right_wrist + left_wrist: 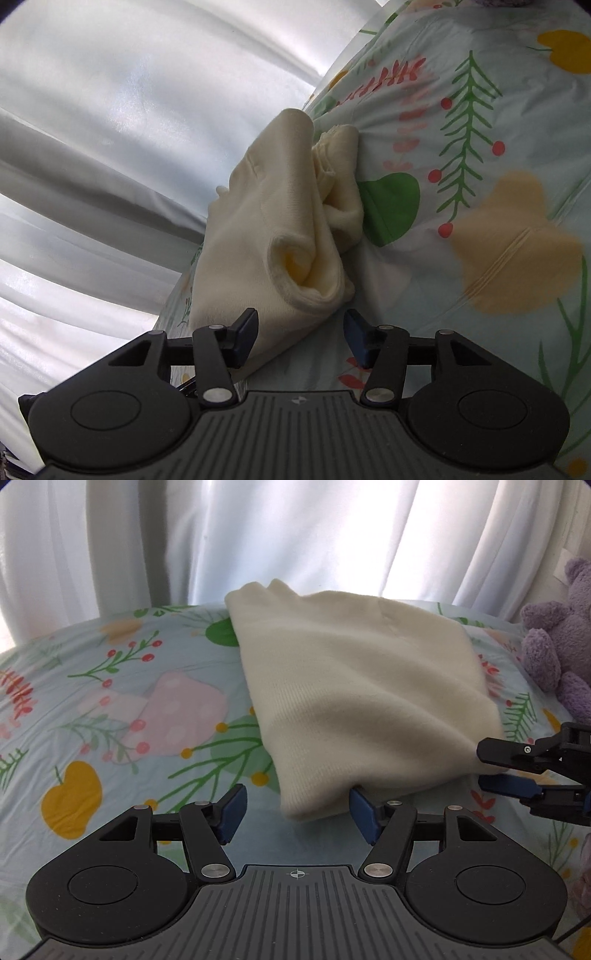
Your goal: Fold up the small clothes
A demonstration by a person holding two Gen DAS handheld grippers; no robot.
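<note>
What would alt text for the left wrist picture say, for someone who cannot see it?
A folded cream garment lies on a floral bedsheet, its near edge between the open jaws of the left gripper. The right gripper reaches in at its right corner, with a purple plush toy and white curtains behind.

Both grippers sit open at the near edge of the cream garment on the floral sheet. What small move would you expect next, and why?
Probably shut both grippers on the near edge. The left gripper is open with the cream garment reaching between its fingers, and the right gripper is open around a rolled corner. Neither grips anything yet, so no fold can start.
</note>
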